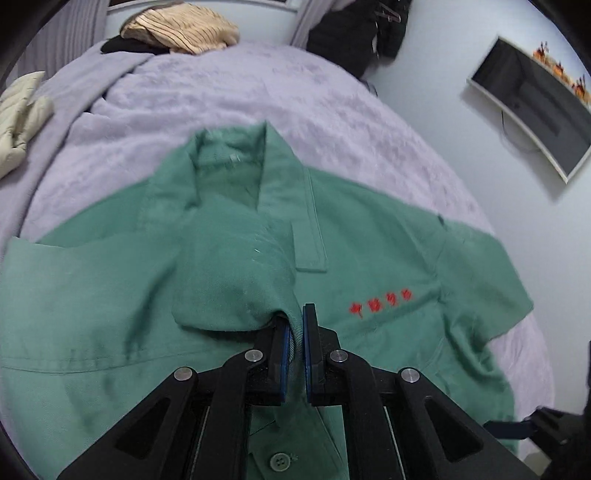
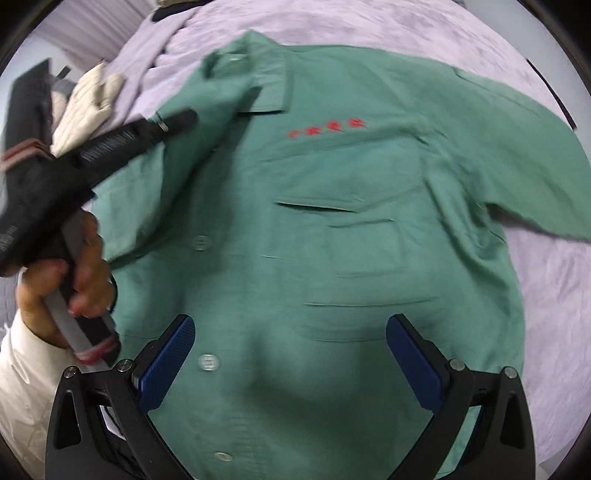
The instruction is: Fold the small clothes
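Left gripper (image 1: 297, 332): clamped on a fold of the shirt (image 1: 229, 280), just beside the red lettering (image 1: 380, 301).
Right gripper (image 2: 291, 365): fingers spread wide, holding nothing, poised above the shirt's buttoned front.
Shirt: green woven cotton, collar and chest pocket, lying face up on the bedspread (image 1: 258, 96).
Risk: the thin pinch may slip, dropping the sleeve crooked; dragging may rumple the soft fabric.
Bedspread: lilac, fuzzy, yielding.
Beyond the shirt: striped beige clothes (image 1: 181, 31).
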`<action>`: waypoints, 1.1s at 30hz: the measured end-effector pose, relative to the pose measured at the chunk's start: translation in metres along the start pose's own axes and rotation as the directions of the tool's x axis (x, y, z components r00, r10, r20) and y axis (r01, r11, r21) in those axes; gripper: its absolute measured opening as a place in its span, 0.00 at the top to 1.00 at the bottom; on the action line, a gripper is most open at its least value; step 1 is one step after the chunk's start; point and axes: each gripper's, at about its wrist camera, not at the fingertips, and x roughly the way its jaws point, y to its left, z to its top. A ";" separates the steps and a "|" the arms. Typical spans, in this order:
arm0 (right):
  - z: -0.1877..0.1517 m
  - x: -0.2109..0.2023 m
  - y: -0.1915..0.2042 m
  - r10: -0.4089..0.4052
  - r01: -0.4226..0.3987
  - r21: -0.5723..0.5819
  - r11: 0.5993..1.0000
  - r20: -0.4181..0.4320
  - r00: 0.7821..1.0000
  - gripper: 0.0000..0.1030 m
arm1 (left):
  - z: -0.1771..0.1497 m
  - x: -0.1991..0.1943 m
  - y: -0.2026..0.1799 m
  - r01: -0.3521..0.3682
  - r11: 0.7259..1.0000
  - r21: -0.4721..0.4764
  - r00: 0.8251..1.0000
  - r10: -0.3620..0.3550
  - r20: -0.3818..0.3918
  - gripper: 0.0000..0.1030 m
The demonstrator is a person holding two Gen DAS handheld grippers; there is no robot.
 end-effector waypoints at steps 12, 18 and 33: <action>0.045 -0.008 0.002 -0.052 0.057 -0.046 0.997 0.103 0.993 0.00 | -0.020 -0.064 0.010 -0.184 0.982 0.039 0.982 0.182 0.058 0.02; 0.078 0.009 0.083 -0.091 0.153 -0.284 0.946 0.219 0.971 0.00 | -0.023 -0.112 0.091 -0.388 0.917 -0.092 0.915 0.395 0.079 0.02; 0.114 0.035 0.070 -0.054 0.116 -0.140 0.983 0.383 0.922 0.83 | -0.079 -0.068 0.213 -0.560 0.795 -0.231 0.828 0.534 -0.171 0.02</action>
